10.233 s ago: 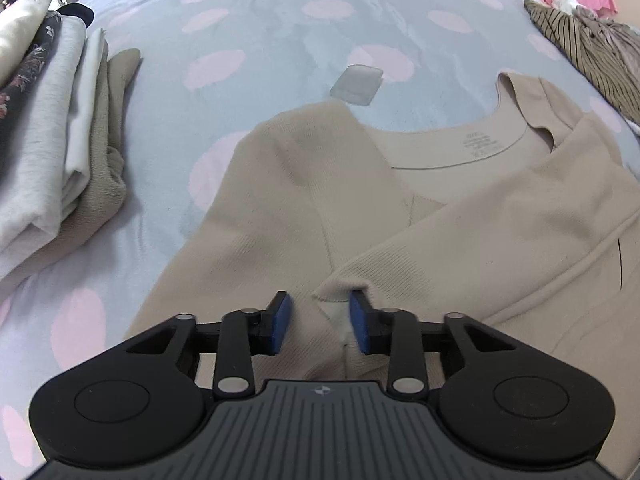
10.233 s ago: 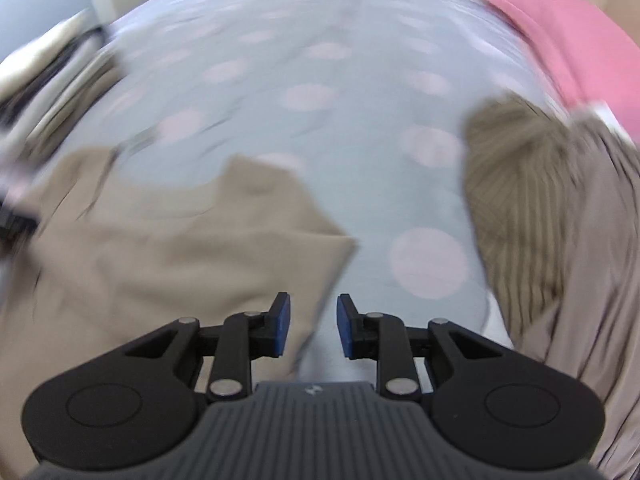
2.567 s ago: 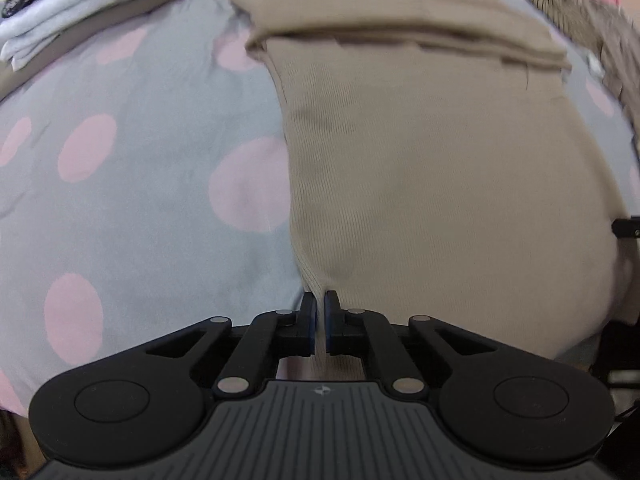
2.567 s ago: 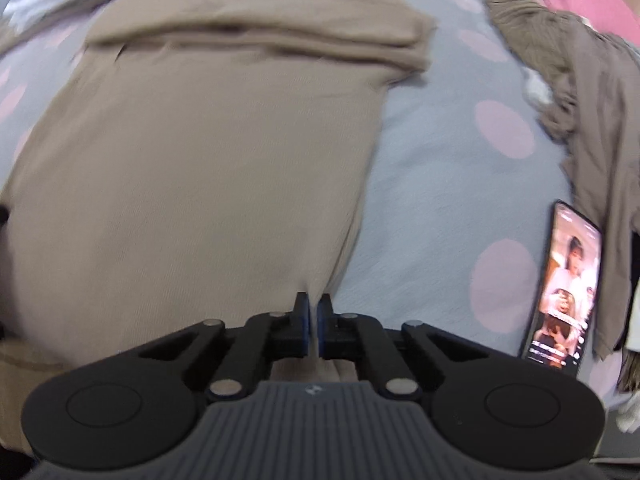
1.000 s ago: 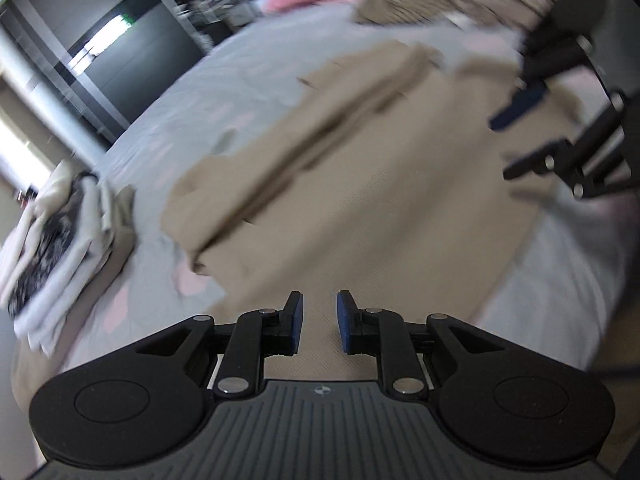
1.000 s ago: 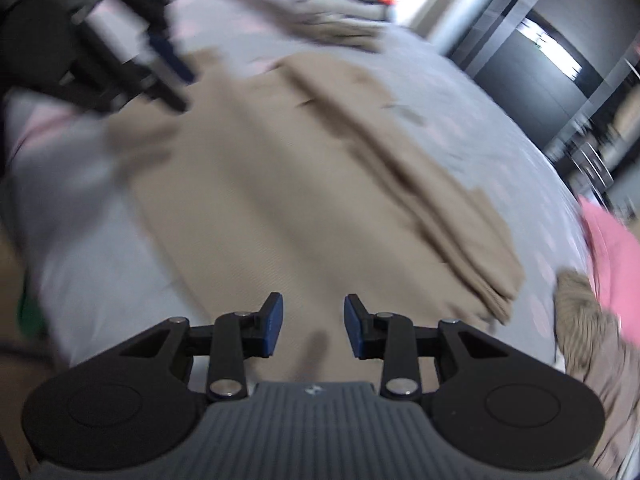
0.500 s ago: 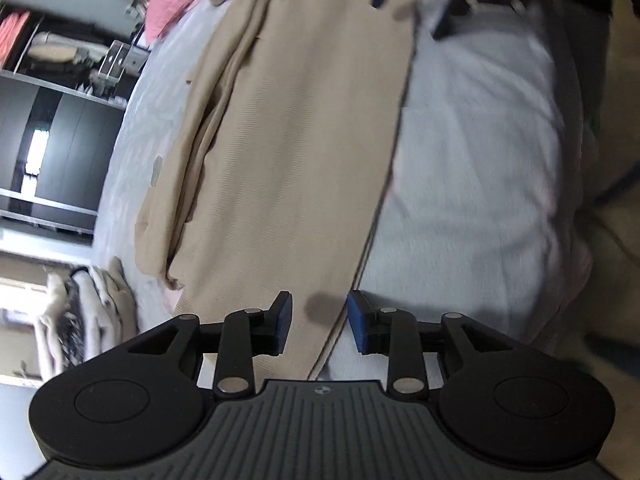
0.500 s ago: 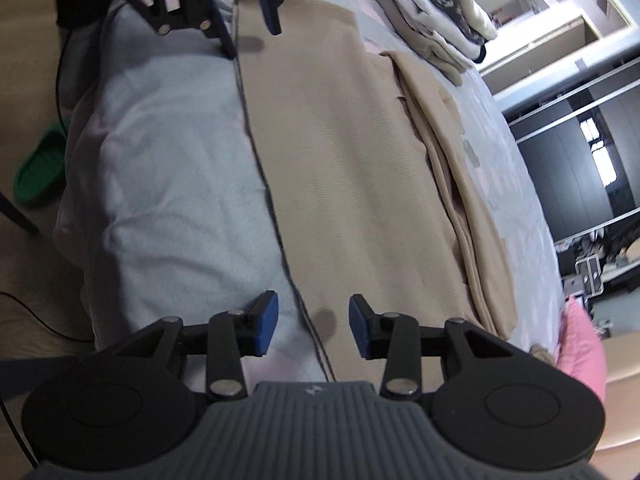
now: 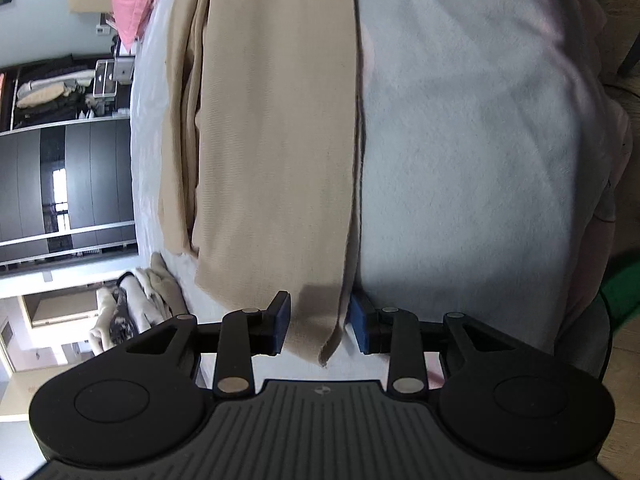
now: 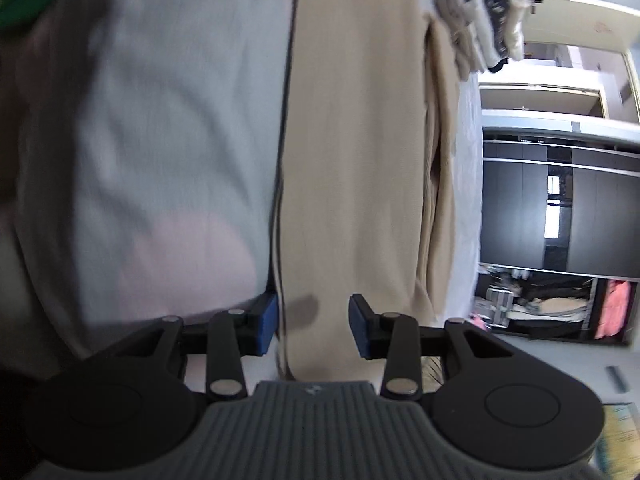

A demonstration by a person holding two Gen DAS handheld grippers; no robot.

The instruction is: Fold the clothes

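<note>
Beige top lies flat on the bed, sleeves folded in, hem along the bed's near edge. Left hand-held gripper is spread wide, straddling one hem corner of the top, pads not touching cloth. Right hand-held gripper is also wide, straddling the opposite hem corner. Folded clothes stack sits just beyond the top.

Each matte black plastic claw, left and right, has blue rubber pads, silver pivot screws, round side discs and a ribbed grey housing.
</note>
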